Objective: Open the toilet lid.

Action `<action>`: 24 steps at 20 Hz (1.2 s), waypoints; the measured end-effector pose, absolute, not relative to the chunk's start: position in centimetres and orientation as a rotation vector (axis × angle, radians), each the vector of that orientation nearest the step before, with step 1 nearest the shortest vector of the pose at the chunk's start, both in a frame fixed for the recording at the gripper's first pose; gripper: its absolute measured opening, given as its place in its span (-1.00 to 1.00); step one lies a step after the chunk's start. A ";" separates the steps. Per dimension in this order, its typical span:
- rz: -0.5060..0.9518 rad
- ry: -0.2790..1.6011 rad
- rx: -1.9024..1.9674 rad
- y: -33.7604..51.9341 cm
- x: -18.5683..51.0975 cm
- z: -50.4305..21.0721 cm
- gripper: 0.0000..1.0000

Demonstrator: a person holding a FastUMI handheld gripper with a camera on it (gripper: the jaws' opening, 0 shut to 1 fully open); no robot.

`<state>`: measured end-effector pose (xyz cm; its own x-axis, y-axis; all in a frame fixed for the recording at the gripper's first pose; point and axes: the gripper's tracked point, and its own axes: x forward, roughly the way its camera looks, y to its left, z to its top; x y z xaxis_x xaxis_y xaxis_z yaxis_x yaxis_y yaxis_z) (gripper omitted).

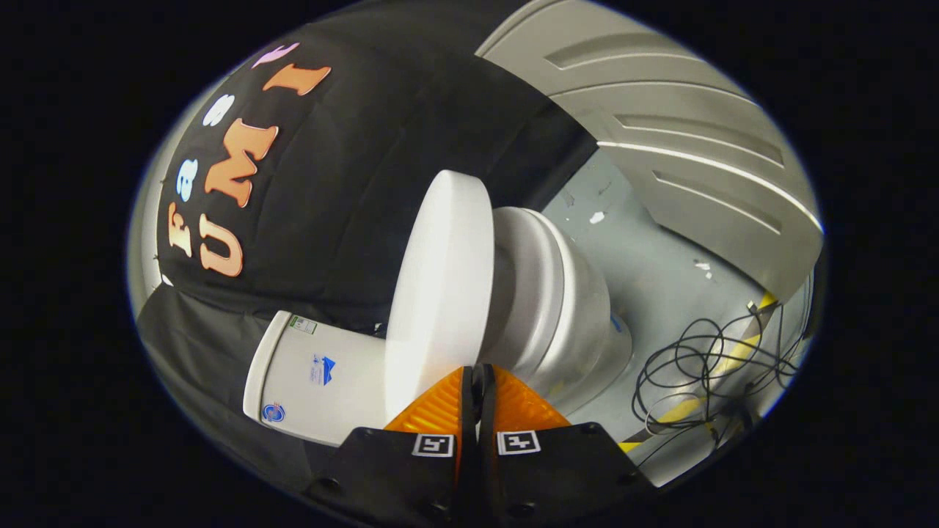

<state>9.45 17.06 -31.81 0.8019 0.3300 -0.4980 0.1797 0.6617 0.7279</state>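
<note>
White and glossy, the lid (440, 293) stands raised off the bowl (557, 308), seen edge-on just ahead of the fingers (477, 381) at about twelve o'clock from them. One lid, one bowl, one tank (323, 381) at nine o'clock. A tangle of cable (704, 367) lies on the floor (645, 271) at three o'clock. Fingers are closed together, tips right at the lid's rim, gripping nothing.

Raised toilet lid (440, 286) right against the closed gripper (477, 375); tangled cables (697, 367) on open floor (660, 271) beyond.
</note>
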 end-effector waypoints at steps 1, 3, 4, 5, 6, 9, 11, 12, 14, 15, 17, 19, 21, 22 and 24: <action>0.103 0.646 0.827 17.4 9.5 -31.0 -0.84; 0.117 0.636 0.765 17.8 9.6 -29.7 -0.84; 0.116 0.633 0.743 17.9 9.6 -29.3 -0.84; 0.112 0.632 0.720 18.2 9.9 -28.7 -0.84; 0.109 0.625 0.698 18.3 9.8 -28.2 -0.84; 0.112 0.607 0.629 19.2 9.8 -26.4 -0.84; 0.097 0.596 0.574 19.8 9.8 -25.3 -0.84; 0.071 0.593 0.560 19.9 9.8 -24.8 -0.84; 0.033 0.583 0.531 20.3 9.8 -23.9 -0.84; 0.027 0.575 0.513 20.7 9.7 -23.4 -0.84; 0.036 0.564 0.467 21.7 9.7 -22.3 -0.84; 0.040 0.553 0.407 22.6 9.7 -21.3 -0.84; 0.043 0.542 0.355 23.4 9.6 -20.1 -0.84; 0.038 0.541 0.342 24.1 9.8 -19.5 -0.84; 0.032 0.537 0.298 25.1 9.8 -18.5 -0.84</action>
<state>9.81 25.13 -18.55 0.8597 0.1075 -0.4994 0.0474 0.9566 0.2876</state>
